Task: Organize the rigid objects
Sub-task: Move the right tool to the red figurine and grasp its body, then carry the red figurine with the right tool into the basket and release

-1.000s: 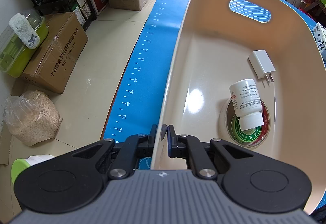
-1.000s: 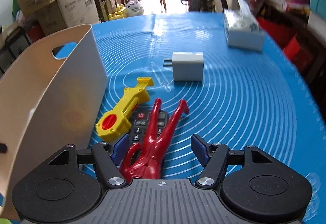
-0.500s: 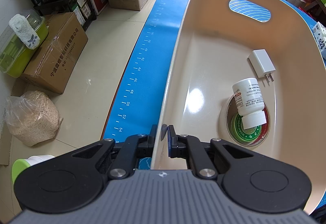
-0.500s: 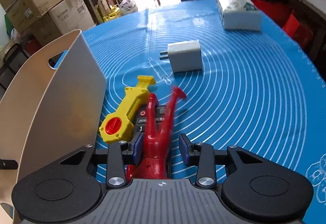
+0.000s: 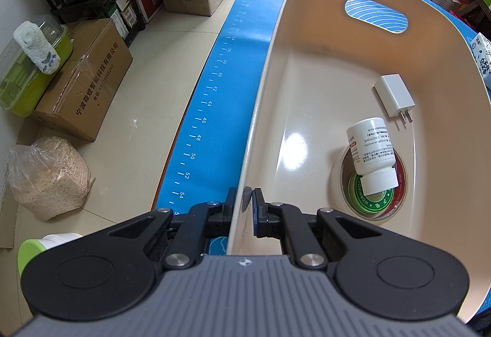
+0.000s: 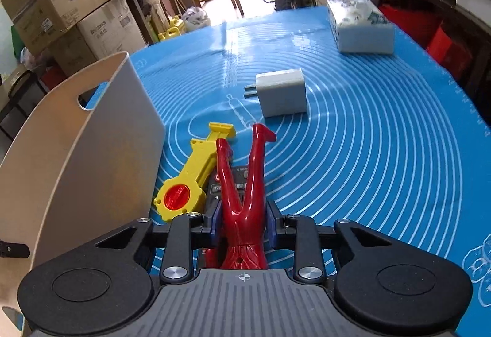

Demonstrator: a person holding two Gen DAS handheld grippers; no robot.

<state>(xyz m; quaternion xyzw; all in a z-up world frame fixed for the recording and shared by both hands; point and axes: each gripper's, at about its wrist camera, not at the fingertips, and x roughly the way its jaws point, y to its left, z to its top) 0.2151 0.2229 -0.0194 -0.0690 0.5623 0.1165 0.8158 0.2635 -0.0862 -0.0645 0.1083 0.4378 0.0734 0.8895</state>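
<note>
Right tongs [image 6: 242, 214] clamped on red figure [image 6: 244, 199], legs pointing forward, above remote [image 6: 237, 183]. Left tongs [image 5: 244, 202] pinched shut on beige bin [image 5: 260, 110] rim.

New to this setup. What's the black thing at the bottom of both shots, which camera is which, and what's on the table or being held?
There is no robot arm here. A person holds a two-finger claw in each hand, and each claw has a fisheye camera looking forward along its fingers. The black and grey part at the bottom of each picture is the claw itself.

Left wrist view: the left claw is clamped on the rim of a beige bin. Inside the bin lie a white pill bottle, resting on a round tin, and a white charger.

Right wrist view: the right claw is shut on a red toy figure, legs pointing away. Under it on the blue mat are a dark remote, a yellow toy, a second white charger and a tissue box.
</note>
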